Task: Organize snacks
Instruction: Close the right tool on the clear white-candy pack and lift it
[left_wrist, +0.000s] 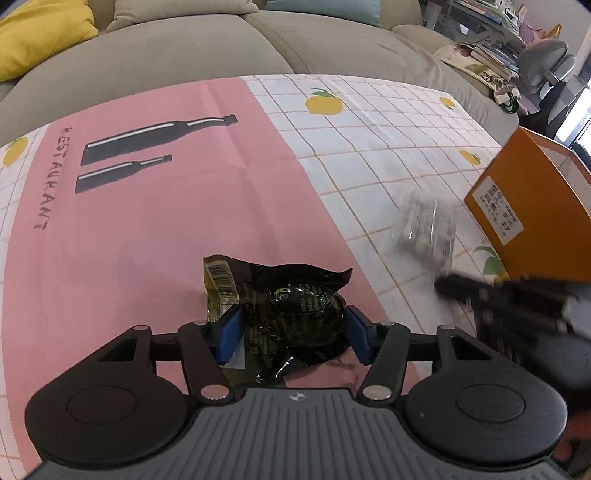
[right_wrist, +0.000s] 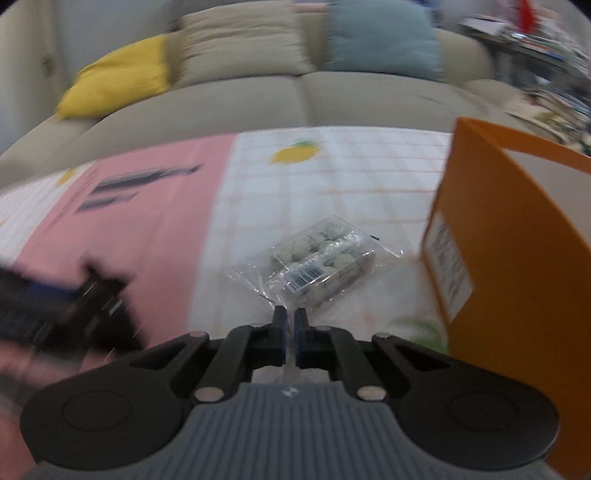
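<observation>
Left wrist view: the left claw (left_wrist: 293, 325) grips a black snack packet (left_wrist: 291, 314), its blue pads (left_wrist: 231, 334) pressing the bulging middle from both sides. The packet lies on the pink panel of the tablecloth (left_wrist: 147, 221), near the front of the surface. Ahead of it the pink panel and the white checked cloth run bare to the far edge, where a beige sofa (left_wrist: 184, 55) begins just beyond. To the right, a clear packet of pale round snacks (left_wrist: 424, 229) shows blurred, near the lower corner of an orange box (left_wrist: 532, 206) that stands at the right edge of the surface.

In the right wrist view, the right claw (right_wrist: 290, 325) is clenched on the near edge of the clear packet's (right_wrist: 321, 258) film, which passes between its almost touching pads (right_wrist: 280, 328). The packet's body lies on the checked cloth just ahead of the fingertips. The orange box (right_wrist: 517, 258) rises close on the right, its labelled wall just beside the packet, leaving a narrow gap. To the left the cloth is open as far as the blurred left claw (right_wrist: 55, 306).
</observation>
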